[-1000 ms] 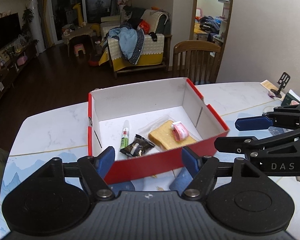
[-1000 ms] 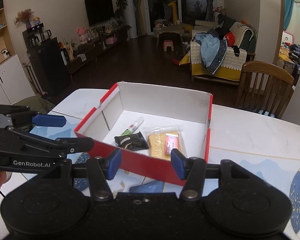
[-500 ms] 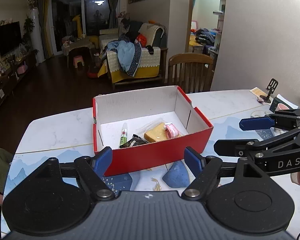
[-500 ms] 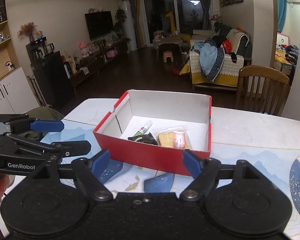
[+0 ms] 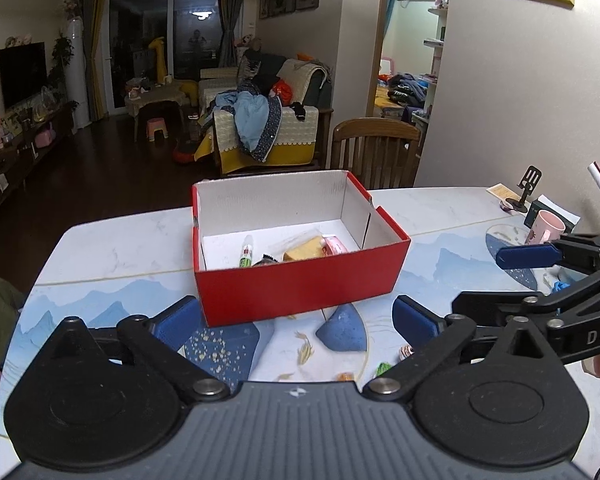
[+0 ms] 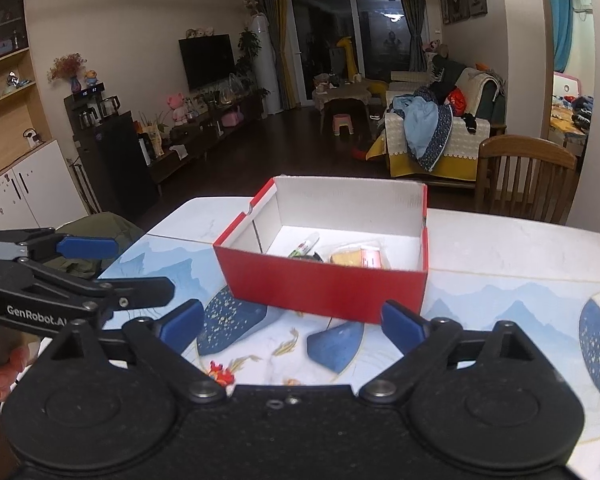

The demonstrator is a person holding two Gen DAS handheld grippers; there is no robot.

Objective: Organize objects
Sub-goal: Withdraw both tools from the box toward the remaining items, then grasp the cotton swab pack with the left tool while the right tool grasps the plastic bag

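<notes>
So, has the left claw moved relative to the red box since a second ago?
Yes. The left claw has backed away from the red box: its pads earlier flanked the near wall, and now patterned table shows between them. Its jaws are opening, with nothing between them.

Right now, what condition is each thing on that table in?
Red box: lidless, upright, items inside.
Tube: lying in the box.
Sponge: lying in the box.
Pink mug: upright.
Left gripper: opening, holding nothing.
Right gripper: opening, holding nothing.
</notes>
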